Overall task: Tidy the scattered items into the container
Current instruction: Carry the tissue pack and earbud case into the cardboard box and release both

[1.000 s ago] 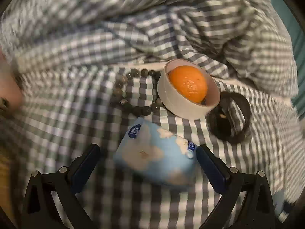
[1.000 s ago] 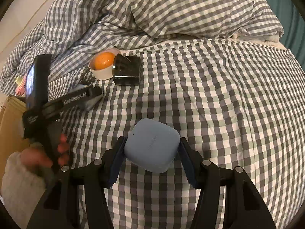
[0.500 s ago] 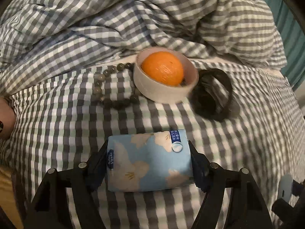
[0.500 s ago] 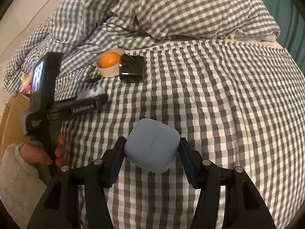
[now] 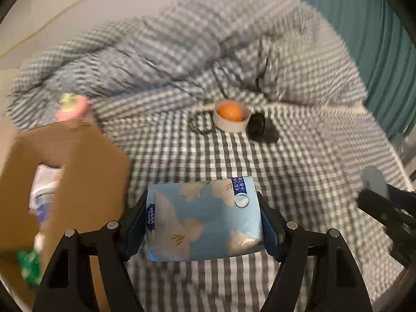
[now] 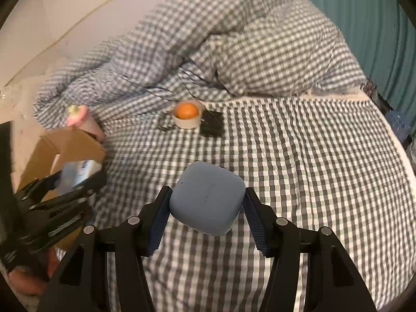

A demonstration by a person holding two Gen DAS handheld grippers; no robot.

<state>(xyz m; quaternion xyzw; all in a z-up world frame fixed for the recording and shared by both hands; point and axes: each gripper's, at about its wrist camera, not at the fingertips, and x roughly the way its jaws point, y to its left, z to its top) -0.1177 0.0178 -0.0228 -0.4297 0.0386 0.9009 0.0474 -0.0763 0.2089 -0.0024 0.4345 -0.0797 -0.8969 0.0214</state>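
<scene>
Bed under grey-white checked cover, rumpled duvet behind, teal curtain right, pale wall left. Open brown cardboard box at bed's left edge, white packets inside. Small white bowl holds orange fruit. Left claw clamps light-blue floral tissue pack near box; right claw clamps rounded blue earbud case above bed.

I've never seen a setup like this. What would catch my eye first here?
Probably the two black tongs, each gripping something blue over the checked bed: the left tongs a flowered tissue pack, the right tongs a small rounded case. Farther back, an orange sits in a white cup.
</scene>
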